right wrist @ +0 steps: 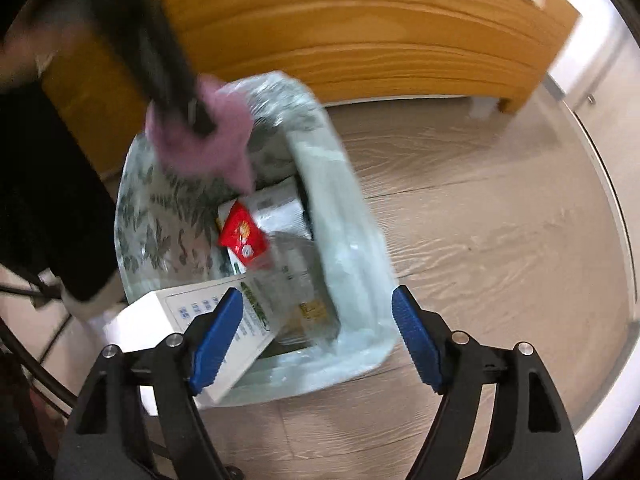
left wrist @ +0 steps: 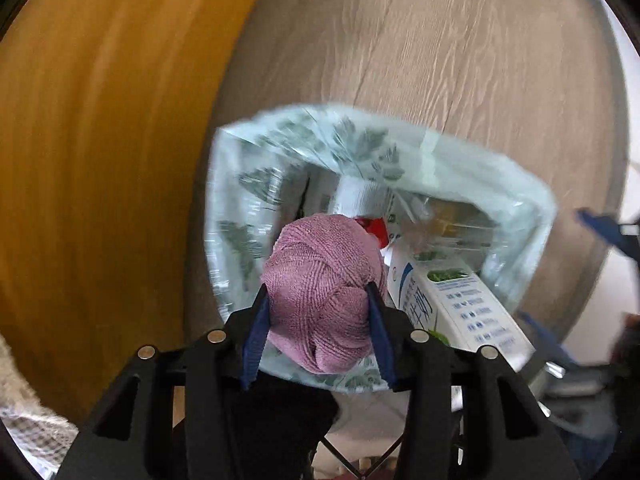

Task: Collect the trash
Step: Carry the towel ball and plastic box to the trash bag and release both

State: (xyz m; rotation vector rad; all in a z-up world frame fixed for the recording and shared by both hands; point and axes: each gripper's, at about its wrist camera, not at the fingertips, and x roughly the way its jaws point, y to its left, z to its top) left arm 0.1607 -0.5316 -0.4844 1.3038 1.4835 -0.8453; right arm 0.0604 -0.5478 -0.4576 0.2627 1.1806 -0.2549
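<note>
The white carton [left wrist: 452, 312] carries blue printed characters and rows of small blue text beside a green picture band, but blur keeps all of it unreadable; it leans on the bin's [right wrist: 352, 240] near rim, one end jutting over the edge, just behind the right gripper's [right wrist: 318, 338] left pad. A red packet [right wrist: 242, 236] with round white marks lies on top of the rubbish inside, its print also illegible, next to a white cylinder [left wrist: 362, 196] and clear crumpled plastic [right wrist: 298, 276]. The bin is lined with a pale green bag [left wrist: 280, 152] printed with dark leaves and stands on wood-grain flooring [right wrist: 500, 220] close to an orange-brown wooden bed frame [right wrist: 360, 40]. The left gripper [left wrist: 318, 312] pinches a pink knitted bundle [left wrist: 320, 280] between its blue pads, held right above the bin's opening and hiding part of the contents. The right gripper's jaws stand spread with nothing pressed between them. Dark blurred clothing [right wrist: 48, 200] fills the right wrist view's left edge.
</note>
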